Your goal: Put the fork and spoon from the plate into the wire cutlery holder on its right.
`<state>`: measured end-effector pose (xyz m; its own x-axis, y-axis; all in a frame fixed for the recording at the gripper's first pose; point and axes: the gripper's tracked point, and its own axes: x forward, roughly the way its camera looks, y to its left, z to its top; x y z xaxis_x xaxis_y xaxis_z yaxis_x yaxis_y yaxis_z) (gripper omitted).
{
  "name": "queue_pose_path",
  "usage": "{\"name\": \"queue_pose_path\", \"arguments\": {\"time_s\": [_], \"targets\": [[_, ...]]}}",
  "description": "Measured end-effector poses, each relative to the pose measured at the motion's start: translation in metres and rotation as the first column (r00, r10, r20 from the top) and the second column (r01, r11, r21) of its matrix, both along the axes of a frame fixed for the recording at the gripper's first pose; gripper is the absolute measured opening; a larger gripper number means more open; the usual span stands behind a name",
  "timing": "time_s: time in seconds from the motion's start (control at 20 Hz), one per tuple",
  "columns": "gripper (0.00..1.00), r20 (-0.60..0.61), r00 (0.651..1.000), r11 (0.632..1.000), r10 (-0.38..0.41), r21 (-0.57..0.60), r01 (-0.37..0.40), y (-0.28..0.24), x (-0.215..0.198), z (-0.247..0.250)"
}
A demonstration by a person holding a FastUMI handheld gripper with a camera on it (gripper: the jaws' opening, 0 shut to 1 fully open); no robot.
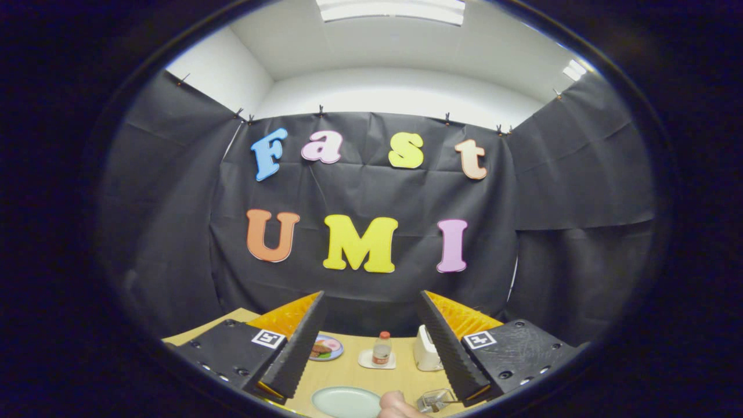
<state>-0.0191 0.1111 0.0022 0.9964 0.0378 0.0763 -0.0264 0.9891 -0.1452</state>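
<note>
My gripper [371, 307] is open, held high above the table with nothing between its fingers. Far below, between the fingers, a pale plate [346, 402] lies on the wooden table [348, 371]. To the plate's right stands the wire cutlery holder [436, 399], close under my right finger [450, 348]. A person's hand [397, 405] reaches in between the plate and the holder. I cannot make out a fork or a spoon on the plate from here.
At the back of the table stand a small plate with food [326, 347], a little bottle with an orange cap [381, 348] on a white saucer, and a white toaster-like box [426, 349]. The black cloth wall closes the booth behind.
</note>
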Motion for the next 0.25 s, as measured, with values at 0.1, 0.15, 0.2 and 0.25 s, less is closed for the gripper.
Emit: {"name": "queue_pose_path", "arguments": {"time_s": [0.1, 0.15, 0.2, 0.25], "targets": [[0.95, 0.002, 1.0, 1.0, 0.016, -0.004, -0.016, -0.006, 0.001, 0.003], [0.95, 0.002, 1.0, 1.0, 0.023, -0.013, -0.023, -0.009, 0.001, 0.005], [0.95, 0.003, 1.0, 1.0, 0.024, -0.019, -0.024, -0.013, 0.001, 0.004], [0.95, -0.003, 1.0, 1.0, 0.022, -0.015, -0.022, -0.017, 0.001, 0.003]]}}
